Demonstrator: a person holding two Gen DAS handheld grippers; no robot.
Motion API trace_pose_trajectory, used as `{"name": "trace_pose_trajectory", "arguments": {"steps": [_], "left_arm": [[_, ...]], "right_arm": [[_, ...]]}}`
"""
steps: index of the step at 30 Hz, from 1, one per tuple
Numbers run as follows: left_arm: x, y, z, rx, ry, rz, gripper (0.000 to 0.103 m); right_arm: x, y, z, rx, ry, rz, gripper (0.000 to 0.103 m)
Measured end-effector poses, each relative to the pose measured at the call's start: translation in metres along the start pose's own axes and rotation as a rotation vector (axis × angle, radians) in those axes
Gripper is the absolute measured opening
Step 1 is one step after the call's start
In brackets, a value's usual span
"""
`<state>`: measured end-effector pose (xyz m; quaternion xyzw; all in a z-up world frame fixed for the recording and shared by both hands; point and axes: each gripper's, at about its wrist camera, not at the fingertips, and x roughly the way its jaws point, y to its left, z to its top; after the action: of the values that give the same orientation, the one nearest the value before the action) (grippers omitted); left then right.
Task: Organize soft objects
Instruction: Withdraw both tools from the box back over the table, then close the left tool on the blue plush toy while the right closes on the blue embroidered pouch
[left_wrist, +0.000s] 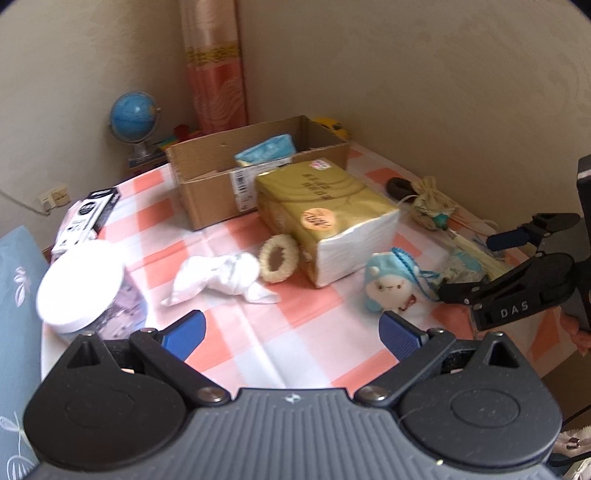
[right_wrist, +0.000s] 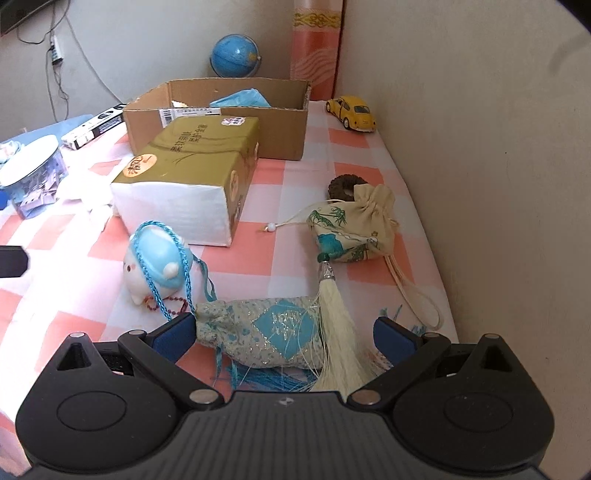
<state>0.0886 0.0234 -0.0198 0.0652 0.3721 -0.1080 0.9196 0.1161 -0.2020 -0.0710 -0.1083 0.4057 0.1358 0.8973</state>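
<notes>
My left gripper (left_wrist: 291, 334) is open above the checked tablecloth, with nothing between its fingers. Just beyond it lie a white crumpled sock (left_wrist: 221, 278), a cream fluffy scrunchie (left_wrist: 277, 258) and a blue plush toy (left_wrist: 388, 282). My right gripper (right_wrist: 284, 336) is open, with its fingers on either side of a blue patterned sachet (right_wrist: 266, 332) that lies on the table. A cream tassel (right_wrist: 336, 325) drapes over the sachet and comes from a cream bamboo-print pouch (right_wrist: 351, 225). The blue plush toy (right_wrist: 155, 258) sits to the left. A cardboard box (right_wrist: 221, 110) at the back holds a blue packet (right_wrist: 240, 98).
A gold tissue pack (left_wrist: 325, 218) lies mid-table in front of the box. A white-lidded jar (left_wrist: 81, 284) and a black-and-white carton (left_wrist: 88, 218) stand at the left. A dark scrunchie (right_wrist: 345, 184), a yellow toy car (right_wrist: 351, 112) and a globe (right_wrist: 234, 55) are near the wall.
</notes>
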Motion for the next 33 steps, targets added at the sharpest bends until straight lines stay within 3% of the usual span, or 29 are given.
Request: {"name": "trace_pose_trajectory", "arguments": {"steps": [7, 15, 20, 26, 33], "left_arm": [[0.021, -0.019, 0.009, 0.060, 0.000, -0.044, 0.094], [0.050, -0.041, 0.017, 0.115, 0.034, -0.102, 0.074], [0.062, -0.047, 0.020, 0.100, 0.054, -0.146, 0.067], [0.074, -0.051, 0.026, 0.066, 0.046, -0.188, 0.049], [0.073, -0.045, 0.025, 0.028, 0.041, -0.178, 0.046]], "right_arm": [[-0.018, -0.001, -0.010, -0.043, -0.068, 0.083, 0.103], [-0.026, -0.005, -0.020, -0.065, -0.079, 0.134, 0.103], [-0.025, -0.008, -0.024, -0.061, -0.079, 0.152, 0.103], [-0.025, -0.009, -0.025, -0.067, -0.090, 0.156, 0.103], [-0.029, -0.006, -0.019, -0.086, -0.110, 0.166, 0.102]]}}
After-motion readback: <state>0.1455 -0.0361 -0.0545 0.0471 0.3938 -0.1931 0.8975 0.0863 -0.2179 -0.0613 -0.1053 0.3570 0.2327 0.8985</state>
